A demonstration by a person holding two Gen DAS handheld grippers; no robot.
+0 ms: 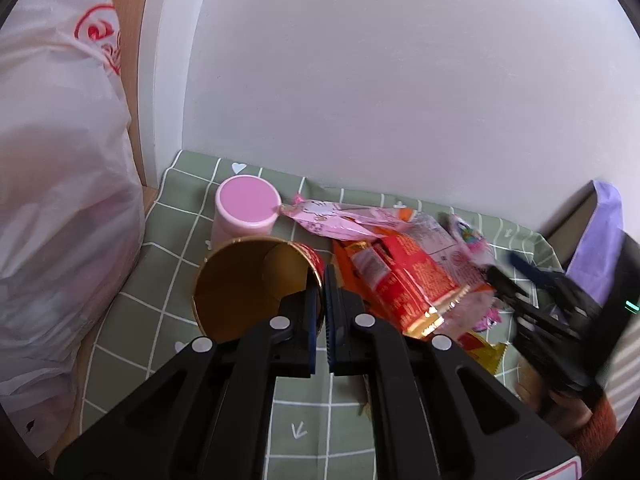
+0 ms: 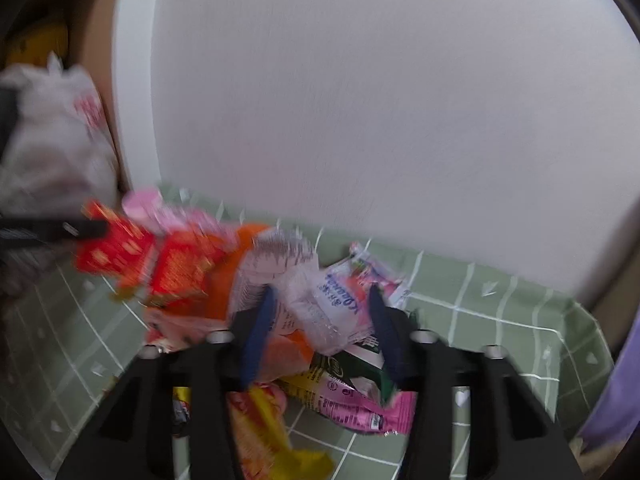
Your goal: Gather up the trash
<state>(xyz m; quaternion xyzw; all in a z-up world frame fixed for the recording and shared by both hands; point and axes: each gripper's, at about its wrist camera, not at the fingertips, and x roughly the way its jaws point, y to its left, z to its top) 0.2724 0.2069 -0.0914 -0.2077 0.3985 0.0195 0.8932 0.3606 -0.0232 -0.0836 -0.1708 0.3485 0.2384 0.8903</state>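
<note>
Left gripper (image 1: 322, 280): jaws closed, pinching the rim of the cup (image 1: 256, 284).
Cup: tipped on its side on the green tablecloth (image 1: 160, 300).
Right gripper (image 2: 320, 308): jaws partly apart, straddling a clear wrapper (image 2: 320, 312); contact unclear, view blurred.
Wrappers (image 1: 400, 276): heaped beside cup.

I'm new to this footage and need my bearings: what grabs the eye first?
A heap of bright red, orange and pink snack wrappers sprawls across the green checked tablecloth by the white wall. Left of it, the left tool pinches the rim of a tipped gold-lined paper cup; a bulging white plastic bag looms far left.
</note>
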